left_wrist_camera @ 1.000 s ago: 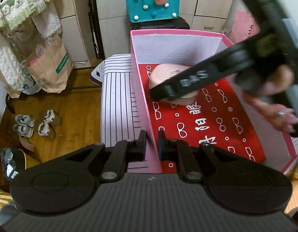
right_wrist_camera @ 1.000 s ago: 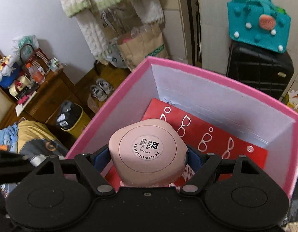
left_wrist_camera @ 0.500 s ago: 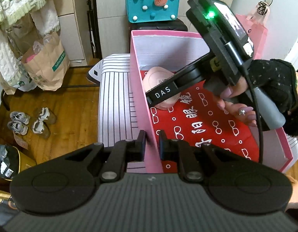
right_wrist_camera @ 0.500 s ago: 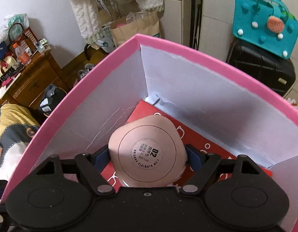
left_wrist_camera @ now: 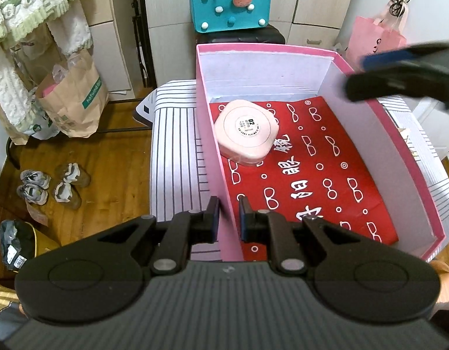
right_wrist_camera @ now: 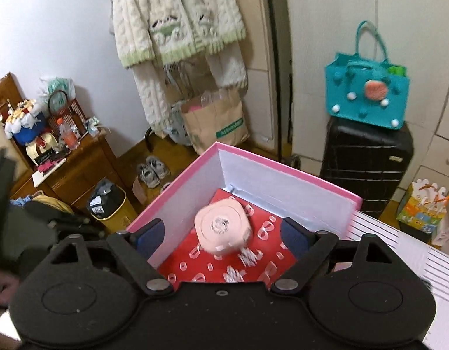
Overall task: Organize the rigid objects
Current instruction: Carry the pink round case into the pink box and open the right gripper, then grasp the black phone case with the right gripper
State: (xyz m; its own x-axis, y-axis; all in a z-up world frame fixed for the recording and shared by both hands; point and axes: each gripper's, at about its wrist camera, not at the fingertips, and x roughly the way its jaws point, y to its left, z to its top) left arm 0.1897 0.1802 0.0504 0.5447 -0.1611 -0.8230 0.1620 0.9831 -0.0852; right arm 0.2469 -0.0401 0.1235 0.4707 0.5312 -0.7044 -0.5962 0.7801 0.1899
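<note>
the left tongs (left_wrist_camera: 226,214) are pinched tight on the near left wall of the pink box (left_wrist_camera: 208,134), one pad on each side of it. the right tongs (right_wrist_camera: 223,233) hang above the box, their jaws wide and just opened further, nothing between them. the pink case (left_wrist_camera: 246,132) lies label-up on the red paper (left_wrist_camera: 312,180) in the box's far left corner, close to the wall

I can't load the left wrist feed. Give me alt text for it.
The left gripper is clamped on the near left wall of an open pink box. Inside, a pink rounded case lies on red patterned paper near the far left corner. The right gripper, blurred, hovers open above the box's right wall.
</note>
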